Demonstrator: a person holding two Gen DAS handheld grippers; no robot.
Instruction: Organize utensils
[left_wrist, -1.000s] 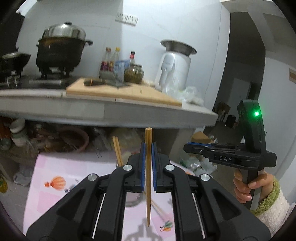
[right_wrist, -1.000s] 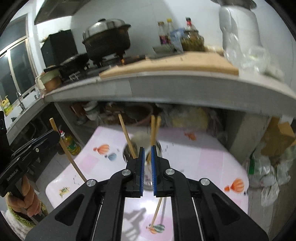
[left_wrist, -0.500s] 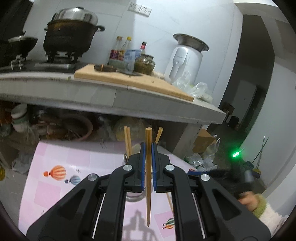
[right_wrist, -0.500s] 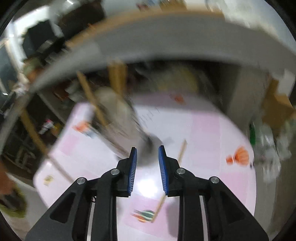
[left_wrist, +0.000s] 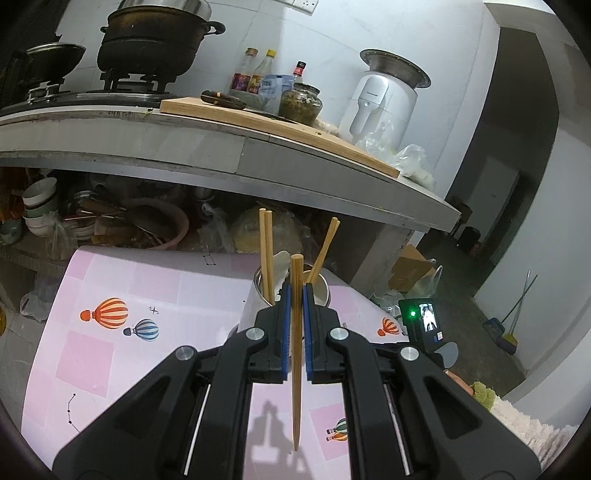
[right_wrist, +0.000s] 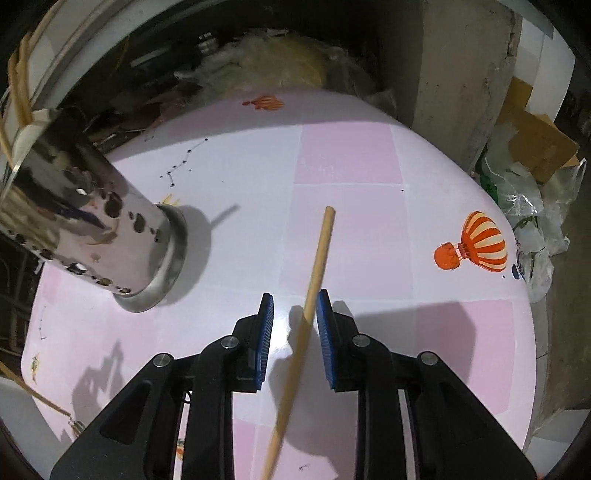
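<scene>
My left gripper (left_wrist: 295, 295) is shut on a wooden chopstick (left_wrist: 296, 354), held upright above the pink table (left_wrist: 103, 350). Just beyond it stands a perforated steel utensil holder (left_wrist: 255, 295) with several chopsticks (left_wrist: 266, 251) in it. In the right wrist view my right gripper (right_wrist: 294, 306) is open and low over the table, its jaws astride a loose chopstick (right_wrist: 314, 277) lying flat there. The holder (right_wrist: 92, 229) stands to its left. The right gripper's body (left_wrist: 424, 325) shows at the right in the left wrist view.
A grey concrete counter (left_wrist: 221, 147) overhangs the table's far side, with a cutting board, bottles, a pot and a white appliance on it. Bowls and clutter fill the shelf below. Bags and cardboard (right_wrist: 535, 147) lie on the floor to the right.
My right gripper has opened, tipped down and dropped to the table around the loose chopstick. My left gripper has come closer to the holder, the chopstick still in it.
</scene>
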